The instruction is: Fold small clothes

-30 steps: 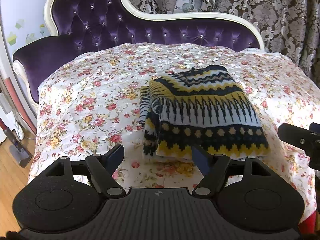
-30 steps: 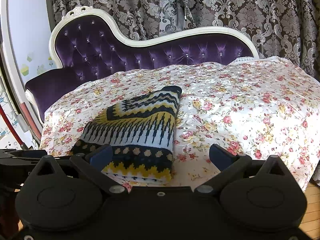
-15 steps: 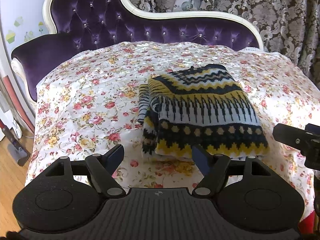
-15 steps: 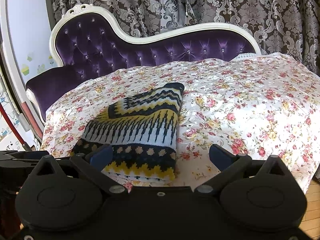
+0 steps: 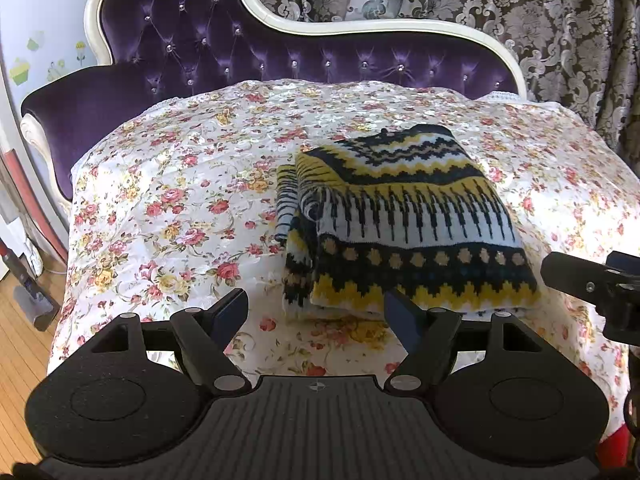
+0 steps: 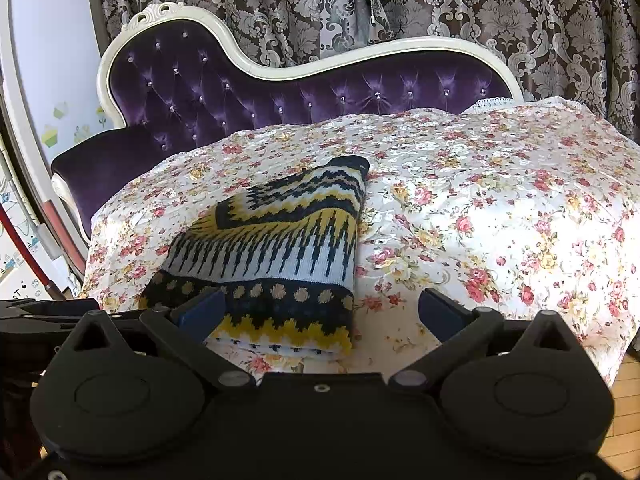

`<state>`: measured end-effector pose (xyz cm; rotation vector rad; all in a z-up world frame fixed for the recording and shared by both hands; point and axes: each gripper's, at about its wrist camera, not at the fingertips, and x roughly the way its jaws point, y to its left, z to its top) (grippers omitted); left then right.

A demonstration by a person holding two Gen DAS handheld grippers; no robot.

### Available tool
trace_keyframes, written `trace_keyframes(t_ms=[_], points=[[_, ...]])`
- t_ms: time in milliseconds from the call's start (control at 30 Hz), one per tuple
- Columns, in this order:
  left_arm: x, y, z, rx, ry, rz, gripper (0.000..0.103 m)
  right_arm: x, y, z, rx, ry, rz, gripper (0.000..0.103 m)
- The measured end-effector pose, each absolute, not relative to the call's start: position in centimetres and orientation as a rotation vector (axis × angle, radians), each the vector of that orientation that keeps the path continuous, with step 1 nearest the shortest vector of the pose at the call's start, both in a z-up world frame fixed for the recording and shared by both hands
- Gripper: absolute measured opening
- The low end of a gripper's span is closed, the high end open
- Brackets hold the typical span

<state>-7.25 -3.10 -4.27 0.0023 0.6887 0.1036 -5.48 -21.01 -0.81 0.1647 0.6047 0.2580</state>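
A folded knit garment (image 5: 404, 220) with navy, yellow and white patterns lies on the floral sheet (image 5: 180, 208). It also shows in the right wrist view (image 6: 280, 256). My left gripper (image 5: 316, 312) is open and empty, just in front of the garment's near left corner. My right gripper (image 6: 320, 312) is open and empty, over the garment's near right edge. Its tip shows at the right of the left wrist view (image 5: 592, 284).
The floral sheet (image 6: 500, 220) covers a purple tufted chaise (image 5: 240, 52) with a white frame. Patterned curtains (image 6: 440, 0) hang behind. Wooden floor (image 5: 16, 344) lies at the left, with a vacuum-like tool (image 5: 28, 292).
Both grippers have drawn back and lifted slightly from the garment. The folded garment has not moved.
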Motion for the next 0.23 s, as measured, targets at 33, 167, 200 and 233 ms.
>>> trace_keyframes(t_ms=[33,167,200,233], points=[[-7.23,-3.12,-4.32,0.002,0.690,0.104,0.074,-5.49,-21.00,-0.85,0.166,0.606,0.259,0.103],[-7.15,-3.14,-4.44,0.003,0.695,0.103,0.074,-5.50,-20.97,-0.92,0.168,0.608,0.260,0.103],[-7.15,-3.15,-4.45,0.003,0.695,0.101,0.074,-5.45,-21.03,-0.92,0.168,0.608,0.260,0.103],[-7.14,-3.16,-4.47,0.003,0.696,0.100,0.074,-5.48,-21.02,-0.95,0.169,0.608,0.261,0.103]])
